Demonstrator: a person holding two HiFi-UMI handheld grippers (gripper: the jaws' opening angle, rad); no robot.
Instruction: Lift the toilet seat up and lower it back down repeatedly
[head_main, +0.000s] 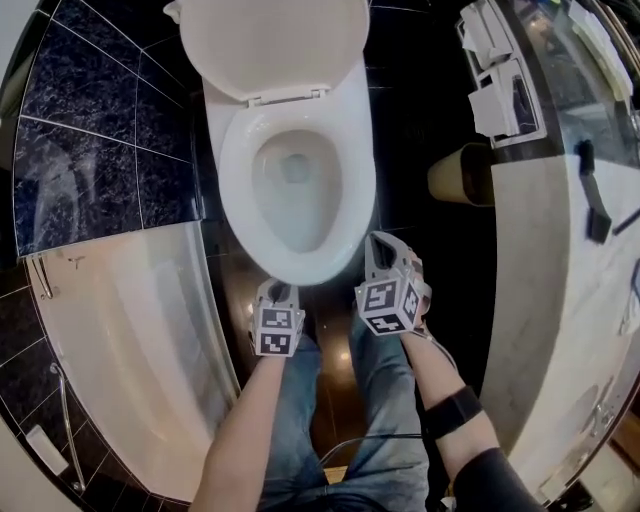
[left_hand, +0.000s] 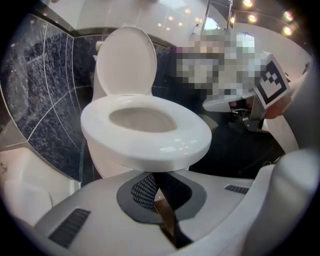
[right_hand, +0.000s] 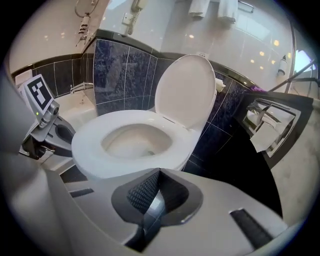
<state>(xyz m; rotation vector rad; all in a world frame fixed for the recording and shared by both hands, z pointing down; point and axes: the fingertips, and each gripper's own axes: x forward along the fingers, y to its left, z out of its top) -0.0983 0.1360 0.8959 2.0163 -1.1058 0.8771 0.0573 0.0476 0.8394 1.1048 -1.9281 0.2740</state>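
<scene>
The white toilet has its seat (head_main: 232, 190) lying flat on the bowl and its lid (head_main: 270, 45) standing up against the tank. In the head view my left gripper (head_main: 279, 293) and right gripper (head_main: 381, 248) hover side by side just in front of the bowl's front edge, apart from it. In the left gripper view the seat's front rim (left_hand: 150, 145) is right above the left gripper (left_hand: 151, 191), whose pads meet with nothing between them. The right gripper (right_hand: 157, 192) is likewise shut and empty, just below the seat's front rim (right_hand: 100, 165).
A white bathtub (head_main: 120, 330) runs along the left and dark tiles (head_main: 90, 110) cover the wall. On the right are a wall paper holder (head_main: 500, 90), a small tan bin (head_main: 460, 175) and a pale counter (head_main: 550, 290). The person's legs in jeans (head_main: 340, 430) stand below the grippers.
</scene>
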